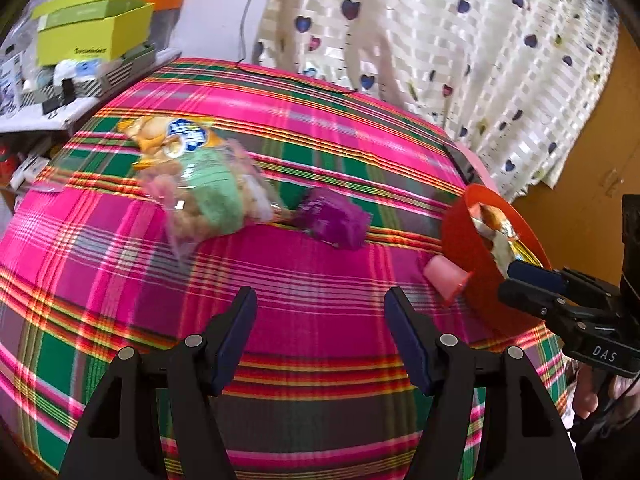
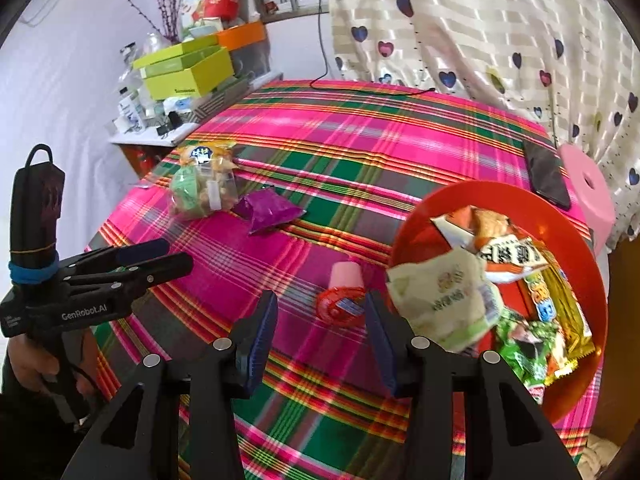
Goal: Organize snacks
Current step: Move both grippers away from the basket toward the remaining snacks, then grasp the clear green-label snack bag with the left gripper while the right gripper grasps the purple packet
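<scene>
On the plaid tablecloth (image 1: 320,360) lie an orange snack bag (image 1: 168,136), a clear bag with a green label (image 1: 212,192) and a purple packet (image 1: 332,220). A pink jelly cup (image 2: 342,304) with a red lid lies on its side beside the red bowl (image 2: 420,216). Several snack packets fill the bowl, with a white-green packet (image 2: 444,296) on top at its near-left rim. My right gripper (image 2: 320,320) is open and empty, its tips just short of the jelly cup. My left gripper (image 1: 320,320) is open wide over bare cloth, short of the purple packet.
A black phone (image 2: 546,176) lies at the table's far right edge, with a pink stool (image 2: 588,192) beyond it. Green boxes (image 2: 188,68) are stacked on a cluttered side shelf at the far left. A heart-print curtain (image 1: 460,60) hangs behind the table.
</scene>
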Demonstrator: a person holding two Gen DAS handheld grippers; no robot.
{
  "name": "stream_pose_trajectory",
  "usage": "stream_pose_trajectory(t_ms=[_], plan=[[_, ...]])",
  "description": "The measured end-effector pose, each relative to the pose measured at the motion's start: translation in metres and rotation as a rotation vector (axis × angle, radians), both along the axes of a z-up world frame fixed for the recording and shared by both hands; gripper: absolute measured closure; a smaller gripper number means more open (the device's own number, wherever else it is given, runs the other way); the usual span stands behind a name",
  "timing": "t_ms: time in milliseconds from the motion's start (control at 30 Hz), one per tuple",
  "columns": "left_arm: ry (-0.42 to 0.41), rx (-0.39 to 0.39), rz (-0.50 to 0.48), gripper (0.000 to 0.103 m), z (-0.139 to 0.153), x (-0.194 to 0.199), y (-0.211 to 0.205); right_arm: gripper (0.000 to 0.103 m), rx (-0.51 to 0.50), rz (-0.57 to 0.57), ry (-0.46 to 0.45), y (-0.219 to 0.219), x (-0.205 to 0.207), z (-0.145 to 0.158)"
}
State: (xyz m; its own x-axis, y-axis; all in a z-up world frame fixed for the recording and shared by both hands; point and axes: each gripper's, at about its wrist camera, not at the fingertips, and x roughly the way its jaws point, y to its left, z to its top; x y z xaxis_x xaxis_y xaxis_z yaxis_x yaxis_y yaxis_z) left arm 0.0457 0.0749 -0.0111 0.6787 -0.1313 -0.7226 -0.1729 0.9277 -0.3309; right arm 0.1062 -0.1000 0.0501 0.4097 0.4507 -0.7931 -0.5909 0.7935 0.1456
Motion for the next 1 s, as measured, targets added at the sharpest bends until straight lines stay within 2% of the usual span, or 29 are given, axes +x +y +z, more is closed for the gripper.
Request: stream_pose_trajectory(t_ms=[333,467,567,733,800,1000], plan=[[-0.045,0.013,0.094,0.036,0.006,0.004,0.043,0.06,-0.025,0.08,-0.007,0.036,0.016,-0.005],[-0.085,0.05,0.106,0.036,0.016,0.011,0.063,0.056,-0.039,0.114,-0.006,0.055,0.029,-0.011],[-0.109,0.112,0.085,0.036,0.024,0.024,0.073,0.053,-0.046,0.136,-0.002,0.071,0.04,-0.016],[-0.119,0.207,-0.026,0.036,0.025,0.048,0.08,0.05,-0.065,0.193,0.007,0.1,0.055,-0.027],[-0.105,0.221,-0.098,0.036,0.018,0.059,0.079,0.05,-0.083,0.212,0.008,0.111,0.06,-0.032],[-0.048,0.26,-0.227,0.036,0.001,0.069,0.071,0.049,-0.137,0.264,0.018,0.133,0.073,-0.047]])
